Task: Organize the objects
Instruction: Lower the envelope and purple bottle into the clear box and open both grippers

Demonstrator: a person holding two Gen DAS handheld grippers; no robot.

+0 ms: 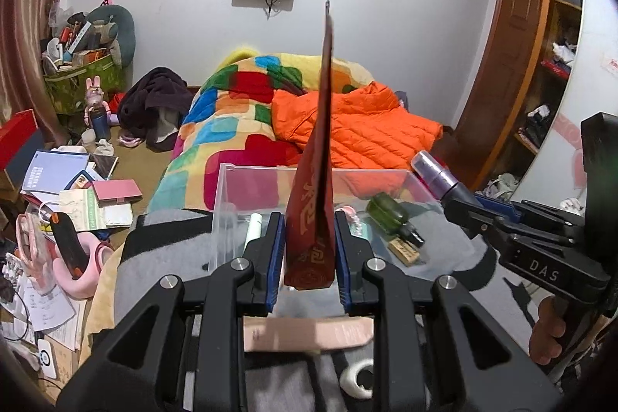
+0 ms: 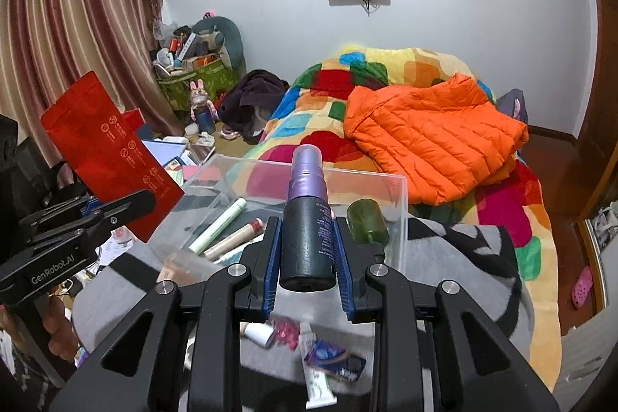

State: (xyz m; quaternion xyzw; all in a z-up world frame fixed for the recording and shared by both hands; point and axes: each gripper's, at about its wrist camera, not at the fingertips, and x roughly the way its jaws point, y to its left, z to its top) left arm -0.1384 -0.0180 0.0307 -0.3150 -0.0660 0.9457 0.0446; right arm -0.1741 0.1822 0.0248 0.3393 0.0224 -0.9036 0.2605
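Clear plastic bin (image 2: 401, 219): rectangular, transparent walls, standing on a grey blanket (image 2: 455, 257) at the foot of a bed with a multicoloured quilt (image 2: 502, 203) and an orange puffer jacket (image 2: 432, 134). Contents: a pale green tube (image 2: 218, 226), a beige tube with a red band (image 2: 235, 238), a dark green bottle (image 2: 367, 222) on its side.

Red pouch (image 1: 314, 211): flat, gold characters on one face, white printed symbols on the other; held upright and edge-on above the bin's near wall, clamped between the blue pads of the left gripper (image 1: 309, 250).

Spray bottle (image 2: 308, 219): black body, purple neck and cap, small print on the side; clenched in the right gripper (image 2: 308, 265), raised over the bin's near edge.

Loose on the blanket below the grippers: small tubes, a purple packet (image 2: 335, 360), a roll of tape (image 1: 357, 377).
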